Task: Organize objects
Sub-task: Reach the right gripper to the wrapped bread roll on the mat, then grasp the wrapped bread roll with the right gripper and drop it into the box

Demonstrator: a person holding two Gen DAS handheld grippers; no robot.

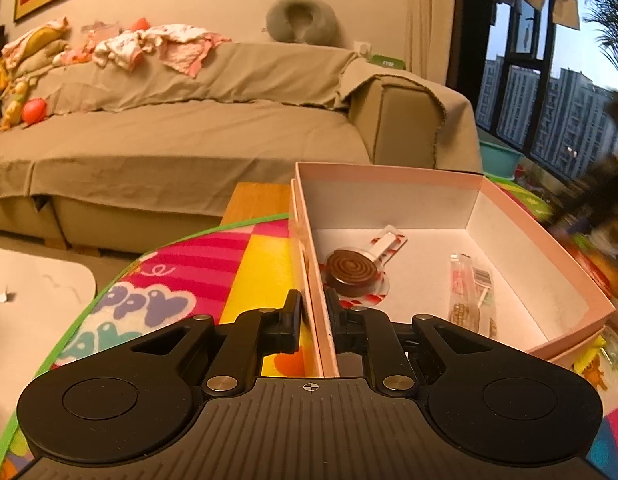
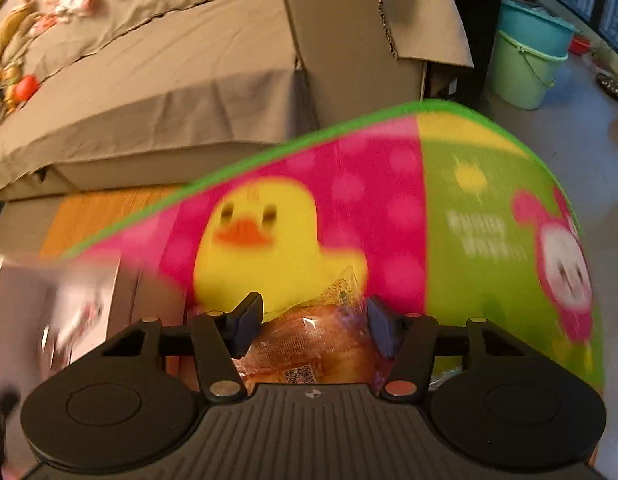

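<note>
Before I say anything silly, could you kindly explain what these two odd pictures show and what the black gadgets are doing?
There is no robot here: a person holds a two-finger gripper in each hand, and a fisheye camera on each looks forward along its fingers. In the left wrist view, the left gripper is shut on the near wall of a pink box, which holds a chocolate lollipop and a clear sachet. In the blurred right wrist view, the right gripper has a wrapped bun between its fingers, over a colourful play mat; whether the pads already press on it I cannot tell. A sofa stands behind.
</note>
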